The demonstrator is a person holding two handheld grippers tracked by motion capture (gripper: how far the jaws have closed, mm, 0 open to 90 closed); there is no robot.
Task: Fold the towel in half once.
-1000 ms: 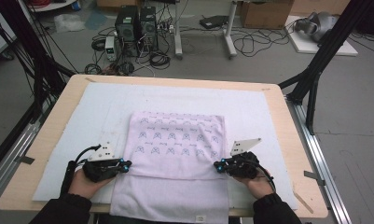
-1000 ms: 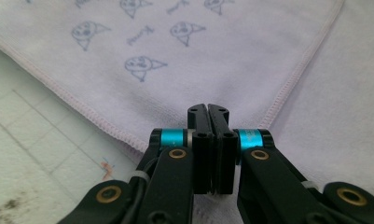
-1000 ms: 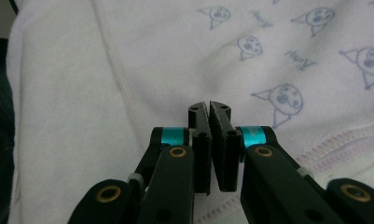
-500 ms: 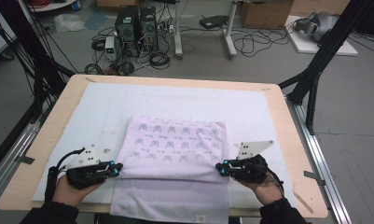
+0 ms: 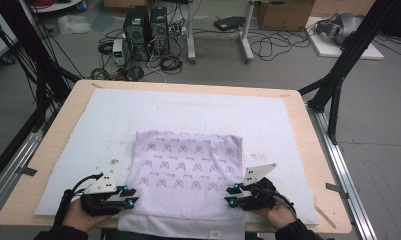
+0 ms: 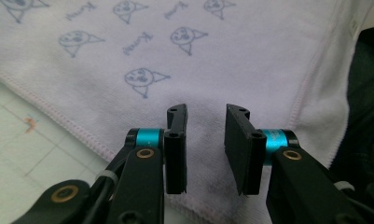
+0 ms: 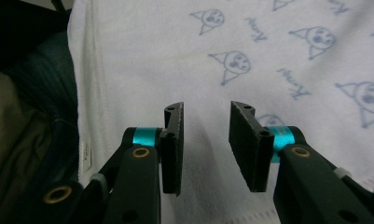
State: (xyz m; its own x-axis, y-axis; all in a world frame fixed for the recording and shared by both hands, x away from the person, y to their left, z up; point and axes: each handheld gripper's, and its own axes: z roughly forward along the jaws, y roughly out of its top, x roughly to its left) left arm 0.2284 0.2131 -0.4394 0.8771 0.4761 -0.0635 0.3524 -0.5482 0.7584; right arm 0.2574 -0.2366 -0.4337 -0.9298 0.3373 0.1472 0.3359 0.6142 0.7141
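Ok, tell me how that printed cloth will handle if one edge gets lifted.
The printed cloth will probably flop and drape: it lies flat, its near edge hanging over the table. Likely light, thin fabric. It may slide on the white mat.

A white mat (image 5: 188,112) covers most of the wooden table (image 5: 318,165). On the floor beyond the table's far edge stand two black computer towers (image 5: 147,27) amid tangled cables (image 5: 268,47). A cardboard box (image 5: 283,14) sits farther right of the towers.
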